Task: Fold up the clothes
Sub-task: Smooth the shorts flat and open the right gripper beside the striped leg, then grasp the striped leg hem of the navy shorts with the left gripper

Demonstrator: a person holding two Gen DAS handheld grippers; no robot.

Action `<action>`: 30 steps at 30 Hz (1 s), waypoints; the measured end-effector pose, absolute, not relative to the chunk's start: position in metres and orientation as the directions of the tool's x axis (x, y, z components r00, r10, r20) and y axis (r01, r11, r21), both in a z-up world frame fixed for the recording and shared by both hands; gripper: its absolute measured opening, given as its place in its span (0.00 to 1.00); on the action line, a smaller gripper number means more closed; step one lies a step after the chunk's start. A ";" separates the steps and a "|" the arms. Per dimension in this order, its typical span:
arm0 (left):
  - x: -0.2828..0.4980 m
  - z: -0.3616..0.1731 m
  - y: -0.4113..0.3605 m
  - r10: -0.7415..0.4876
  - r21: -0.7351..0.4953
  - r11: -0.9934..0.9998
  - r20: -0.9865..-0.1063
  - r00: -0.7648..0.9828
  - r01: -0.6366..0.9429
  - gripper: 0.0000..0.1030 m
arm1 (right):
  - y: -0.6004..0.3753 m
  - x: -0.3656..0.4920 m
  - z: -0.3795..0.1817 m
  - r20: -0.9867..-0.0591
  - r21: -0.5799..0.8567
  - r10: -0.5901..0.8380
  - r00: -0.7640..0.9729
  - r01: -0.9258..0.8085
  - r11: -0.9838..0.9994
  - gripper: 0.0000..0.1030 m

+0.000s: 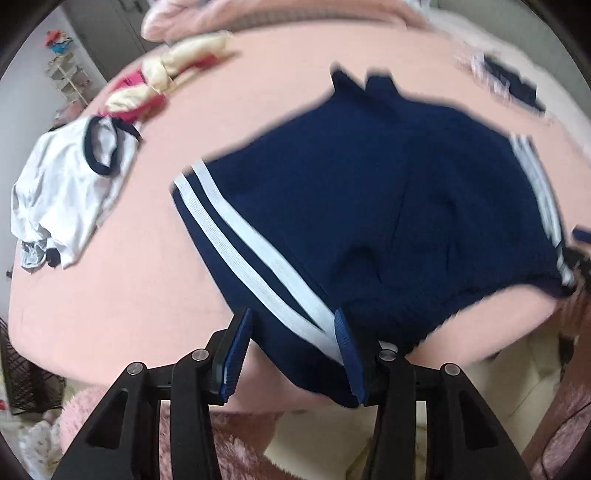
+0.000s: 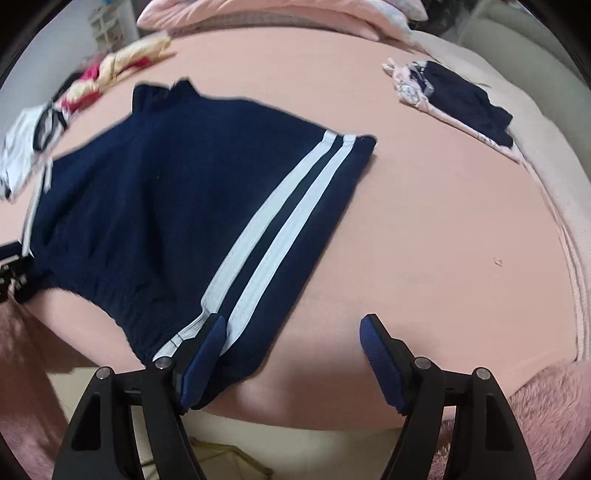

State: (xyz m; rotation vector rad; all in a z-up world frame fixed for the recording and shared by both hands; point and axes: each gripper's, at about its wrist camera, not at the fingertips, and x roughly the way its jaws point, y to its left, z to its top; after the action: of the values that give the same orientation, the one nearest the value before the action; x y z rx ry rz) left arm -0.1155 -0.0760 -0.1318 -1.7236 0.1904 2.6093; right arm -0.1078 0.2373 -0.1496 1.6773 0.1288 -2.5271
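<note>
Navy shorts (image 1: 369,206) with two white side stripes lie spread flat on the pink bed sheet (image 1: 110,306), waistband toward me. They also show in the right wrist view (image 2: 147,206). My left gripper (image 1: 293,325) is open, its jaws astride the waistband's left striped corner at the near edge. My right gripper (image 2: 291,332) is open at the waistband's right striped corner; its left finger (image 2: 203,350) lies on the fabric, its right finger (image 2: 380,354) is over bare sheet.
A white T-shirt (image 1: 70,184) with navy trim lies at the left. Crumpled cream and pink clothes (image 1: 162,77) lie behind it. A folded navy and pale pile (image 2: 458,99) sits at the far right. Pillows (image 2: 258,14) line the far edge. A pink fluffy rug (image 1: 229,443) lies below.
</note>
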 end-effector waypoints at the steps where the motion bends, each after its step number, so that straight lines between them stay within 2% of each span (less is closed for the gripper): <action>1: -0.118 -0.127 -0.082 -0.041 0.073 -0.995 -0.910 -0.412 -0.061 0.42 | 0.239 -0.108 -0.146 -0.916 -0.004 -0.045 -0.399 0.123 -0.992 0.72; 5: -0.151 -0.124 -0.117 -0.064 0.048 -0.998 -0.904 -0.423 0.048 0.42 | 0.223 -0.128 -0.110 -0.876 0.052 -0.141 -0.462 0.201 -0.978 0.72; 10: -0.163 -0.141 -0.162 -0.027 -0.077 -0.966 -0.918 -0.395 0.246 0.42 | 0.170 -0.182 -0.076 -0.835 0.007 -0.204 -0.511 0.361 -0.932 0.72; 15: -0.186 -0.165 -0.185 0.062 -0.191 -0.932 -0.922 -0.383 0.309 0.42 | 0.091 -0.249 -0.079 -0.817 -0.038 -0.244 -0.522 0.472 -0.881 0.72; 22: -0.196 -0.171 -0.162 -0.061 0.007 -0.992 -0.902 -0.428 0.126 0.45 | 0.036 -0.329 -0.150 -0.883 -0.198 -0.082 -0.461 0.526 -0.827 0.71; 25: -0.195 -0.169 -0.168 -0.041 -0.023 -0.990 -0.900 -0.434 0.142 0.45 | 0.061 -0.346 -0.153 -0.902 -0.082 -0.142 -0.408 0.485 -0.870 0.71; 30: -0.198 -0.167 -0.170 -0.042 -0.037 -0.985 -0.895 -0.443 0.169 0.45 | 0.116 -0.363 -0.133 -0.870 0.173 -0.291 -0.398 0.306 -0.936 0.71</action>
State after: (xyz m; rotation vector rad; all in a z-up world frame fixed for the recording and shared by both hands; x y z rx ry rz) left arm -0.1978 -0.1704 -0.1670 -1.7148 -0.1975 2.7726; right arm -0.3628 0.1157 -0.1328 1.4675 0.0205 -2.3639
